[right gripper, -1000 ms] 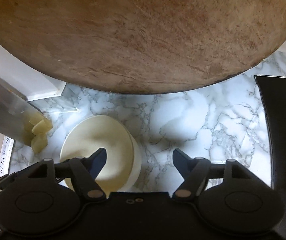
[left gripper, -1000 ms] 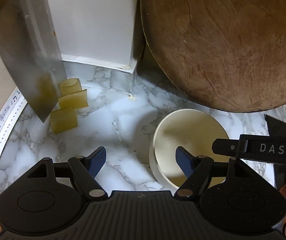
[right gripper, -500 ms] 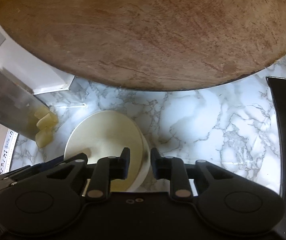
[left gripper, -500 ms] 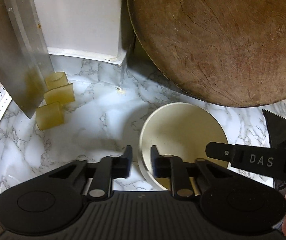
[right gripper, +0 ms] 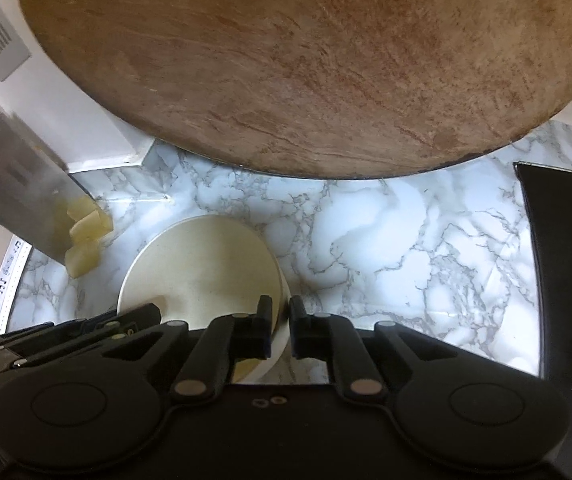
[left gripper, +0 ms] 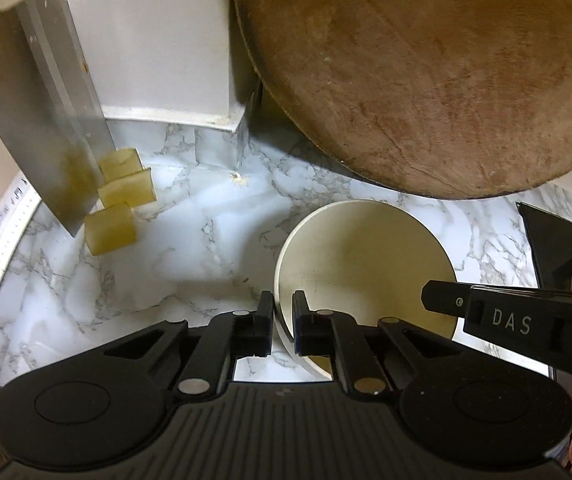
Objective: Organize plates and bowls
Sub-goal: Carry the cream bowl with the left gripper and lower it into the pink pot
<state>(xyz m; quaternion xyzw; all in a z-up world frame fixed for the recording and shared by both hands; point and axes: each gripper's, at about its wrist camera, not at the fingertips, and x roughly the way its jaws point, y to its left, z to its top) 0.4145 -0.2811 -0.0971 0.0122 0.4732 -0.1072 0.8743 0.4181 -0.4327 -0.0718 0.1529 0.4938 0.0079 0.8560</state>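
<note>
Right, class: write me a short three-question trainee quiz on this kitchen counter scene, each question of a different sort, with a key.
1. True or false: the left gripper has one finger inside the round cream ceramic bowl and one outside its rim.
2. Multiple choice: the large round brown wooden board is
A. lying flat on the white marble-patterned counter
B. standing tilted behind the bowl
C. resting inside the bowl
3. Fill in: the three translucent yellow blocks sit beside the steel ______ blade.

Key: 1 true (the right gripper straddles the opposite rim likewise); 2 B; 3 cleaver.
</note>
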